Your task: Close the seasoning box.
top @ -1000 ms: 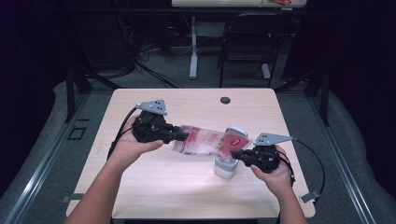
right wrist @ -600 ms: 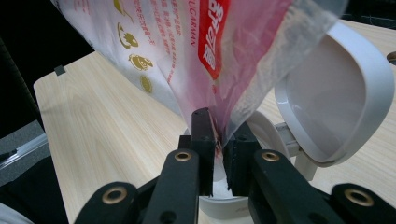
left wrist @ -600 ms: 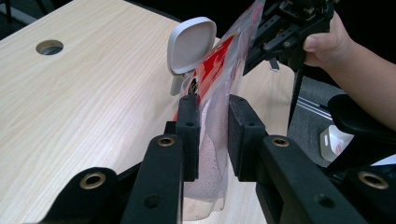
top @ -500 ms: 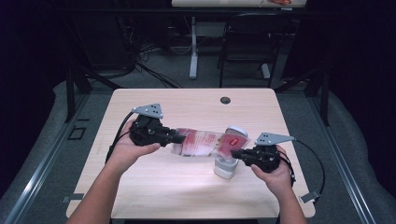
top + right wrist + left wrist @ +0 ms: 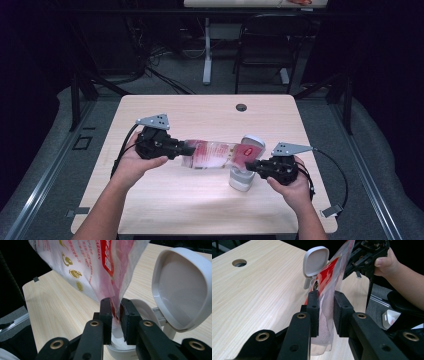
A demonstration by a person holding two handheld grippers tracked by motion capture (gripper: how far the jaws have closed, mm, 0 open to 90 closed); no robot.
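Note:
A clear plastic bag (image 5: 212, 154) with red print hangs stretched between my two grippers, just above the table. My left gripper (image 5: 189, 149) is shut on the bag's (image 5: 327, 290) full end, with pale contents between its pads (image 5: 313, 312). My right gripper (image 5: 248, 165) pinches the bag's (image 5: 100, 262) narrow end right over a white container (image 5: 240, 181). The container's flip lid (image 5: 182, 290) stands open. The right jaws have just been opening a little, and the bag is still between them. In the left gripper view, the right gripper (image 5: 352, 262) is at the bag's far end.
The wooden table (image 5: 200, 210) has a round cable hole (image 5: 241, 107) at its far edge. A chair (image 5: 265, 55) and a desk leg (image 5: 206, 50) stand on the floor behind. A cable (image 5: 335, 175) loops off the right gripper near the right edge.
The left gripper has shifted slightly toward the near left with its end of the bag. The right hand has stayed over the container.

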